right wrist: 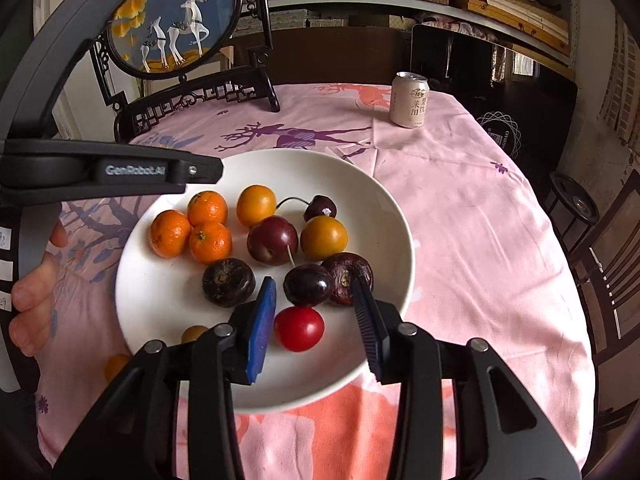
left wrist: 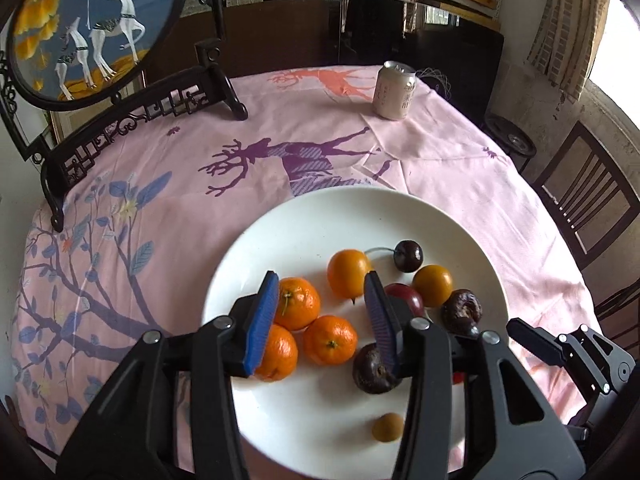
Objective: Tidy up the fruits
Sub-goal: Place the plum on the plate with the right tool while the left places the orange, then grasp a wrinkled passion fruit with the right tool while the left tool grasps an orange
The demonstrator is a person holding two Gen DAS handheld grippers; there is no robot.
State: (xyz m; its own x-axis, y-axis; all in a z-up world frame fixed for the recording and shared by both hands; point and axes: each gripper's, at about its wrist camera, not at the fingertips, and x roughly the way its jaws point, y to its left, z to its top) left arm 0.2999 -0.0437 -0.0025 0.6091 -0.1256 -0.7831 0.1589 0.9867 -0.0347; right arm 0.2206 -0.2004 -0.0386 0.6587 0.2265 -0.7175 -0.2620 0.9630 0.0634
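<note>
A white plate [left wrist: 304, 224] [right wrist: 384, 200] on the pink tablecloth holds the fruit: three tangerines [left wrist: 297, 303] [right wrist: 208, 209], two yellow-orange fruits [left wrist: 349, 273] [right wrist: 256, 205], dark cherries [left wrist: 409, 256] [right wrist: 308, 285], a plum [right wrist: 273, 241], dark water chestnuts [left wrist: 462, 309] [right wrist: 228, 282], a red cherry tomato [right wrist: 299, 329] and a small brown fruit [left wrist: 387, 427]. My left gripper [left wrist: 322, 280] is open and empty above the tangerines. My right gripper [right wrist: 314, 286] is open and empty, its jaws either side of a dark cherry and the tomato.
A drink can [left wrist: 394, 90] [right wrist: 410, 99] stands at the table's far side. A round deer-painted screen on a black wooden stand [left wrist: 132, 120] [right wrist: 192, 92] occupies the far left. A small orange fruit [right wrist: 116, 366] lies off the plate on the cloth. Chairs [left wrist: 584, 196] stand at the right.
</note>
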